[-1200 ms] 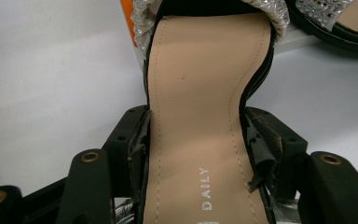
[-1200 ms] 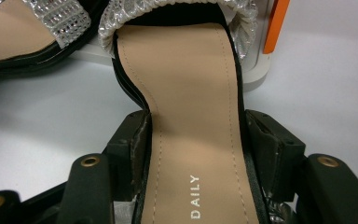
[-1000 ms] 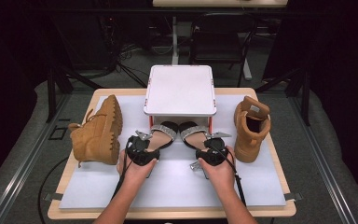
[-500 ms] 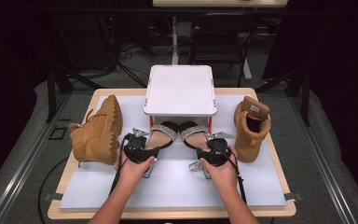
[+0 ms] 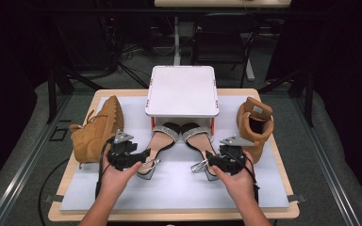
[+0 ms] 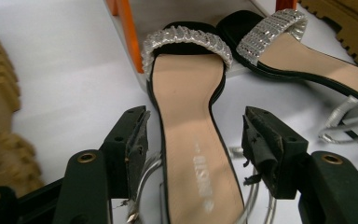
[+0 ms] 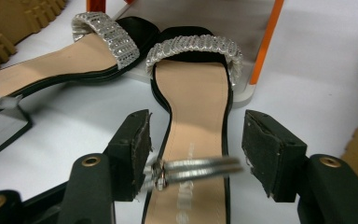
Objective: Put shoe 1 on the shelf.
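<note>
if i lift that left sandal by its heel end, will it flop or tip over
The left sandal probably stays stiff: its sole looks moulded. The thin silver ankle strap looks loose and will likely dangle. On its narrow block heel it may tip sideways if nudged.

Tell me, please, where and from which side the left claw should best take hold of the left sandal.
Probably at the narrow waist of the left sandal, between the glitter toe strap and the heel. The left claw already straddles it from the heel end, jaws open either side of the sole. The sole is slimmest and flat-edged there, and the loose ankle strap lies farther back; the toe sits under the white stand.
</note>
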{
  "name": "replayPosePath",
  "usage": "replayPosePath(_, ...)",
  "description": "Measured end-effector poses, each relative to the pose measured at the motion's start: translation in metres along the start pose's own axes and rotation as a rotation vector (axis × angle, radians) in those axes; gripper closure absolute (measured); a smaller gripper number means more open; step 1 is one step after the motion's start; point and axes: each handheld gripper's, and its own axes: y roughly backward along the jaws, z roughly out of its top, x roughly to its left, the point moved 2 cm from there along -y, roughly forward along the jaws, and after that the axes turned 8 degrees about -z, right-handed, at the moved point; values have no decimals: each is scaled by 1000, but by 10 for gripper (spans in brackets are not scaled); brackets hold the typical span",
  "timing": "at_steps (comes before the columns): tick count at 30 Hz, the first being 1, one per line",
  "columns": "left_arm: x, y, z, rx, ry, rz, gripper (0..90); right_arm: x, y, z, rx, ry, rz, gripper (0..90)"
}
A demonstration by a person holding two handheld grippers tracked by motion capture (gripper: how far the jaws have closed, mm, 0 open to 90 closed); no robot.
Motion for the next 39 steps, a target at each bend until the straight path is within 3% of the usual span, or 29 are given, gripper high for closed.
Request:
replayPosePath(5, 8, 18, -15, 9, -11, -11, 424, -8, 20, -11, -14, 11, 4, 426)
replayPosePath(11, 19, 31, -30, -10, 1, -29, 445, -13, 31, -25, -31, 29, 6, 439)
replayPosePath(15, 20, 35, -43, -22, -16, -41, 453, -17, 34, -33, -39, 43, 18, 445)
replayPosePath(22, 24, 38, -68, -26, -30, -12, 479, -22, 34, -53, -16, 48, 12, 473)
replayPosePath(28, 20, 35, -78, 12, -32, -7, 551, -23, 37, -66, -5, 37, 32, 606)
replayPosePath(31, 20, 31, -82, 24, -11, -30, 626, -21, 34, -71, 28, 67, 20, 697)
replayPosePath(37, 15, 24, -85, 51, -39, -67, 737, -20, 31, -73, 39, 74, 32, 788)
replayPosePath(39, 14, 23, -85, 57, -68, -71, 772, -20, 30, -74, 51, 71, 37, 813)
